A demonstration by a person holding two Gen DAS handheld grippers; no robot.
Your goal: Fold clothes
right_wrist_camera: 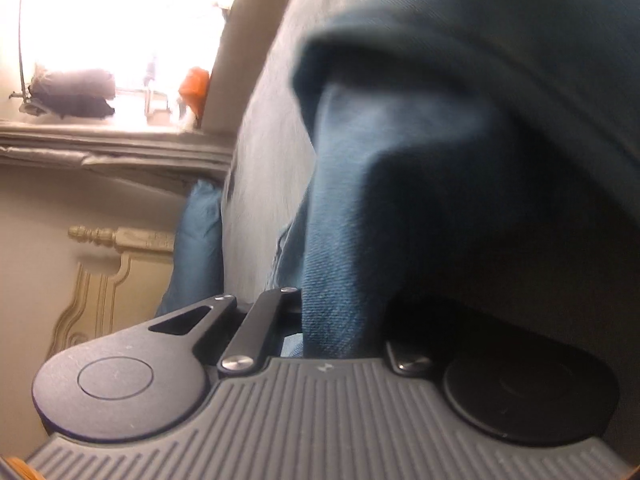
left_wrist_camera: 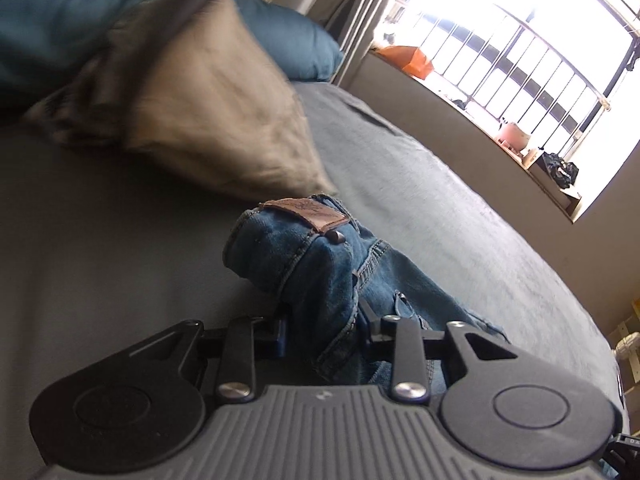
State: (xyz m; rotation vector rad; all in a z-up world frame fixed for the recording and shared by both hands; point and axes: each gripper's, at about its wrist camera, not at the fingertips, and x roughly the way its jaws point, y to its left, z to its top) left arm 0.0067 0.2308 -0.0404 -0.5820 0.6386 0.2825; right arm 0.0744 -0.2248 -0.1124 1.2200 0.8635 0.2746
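the blue jeans (left_wrist_camera: 320, 276) rise bunched in the lower middle of the left wrist view, leather patch (left_wrist_camera: 306, 213) on top, pinched by the left gripper (left_wrist_camera: 324, 322) at its fingers. in the right wrist view the denim (right_wrist_camera: 352, 240) drapes over the right gripper (right_wrist_camera: 340, 320), fingers pressed together on it. behind lie the grey bed (left_wrist_camera: 420, 184), a tan pillow (left_wrist_camera: 208, 120), a teal pillow (left_wrist_camera: 280, 36) and a barred window (left_wrist_camera: 520, 40).

Ahead of my left tool a tan cushion (left_wrist_camera: 208, 120) leans on a blue pillow (left_wrist_camera: 100, 12). Up to its right, a barred window (left_wrist_camera: 520, 52) with an orange bag (left_wrist_camera: 416, 60) on its sill.
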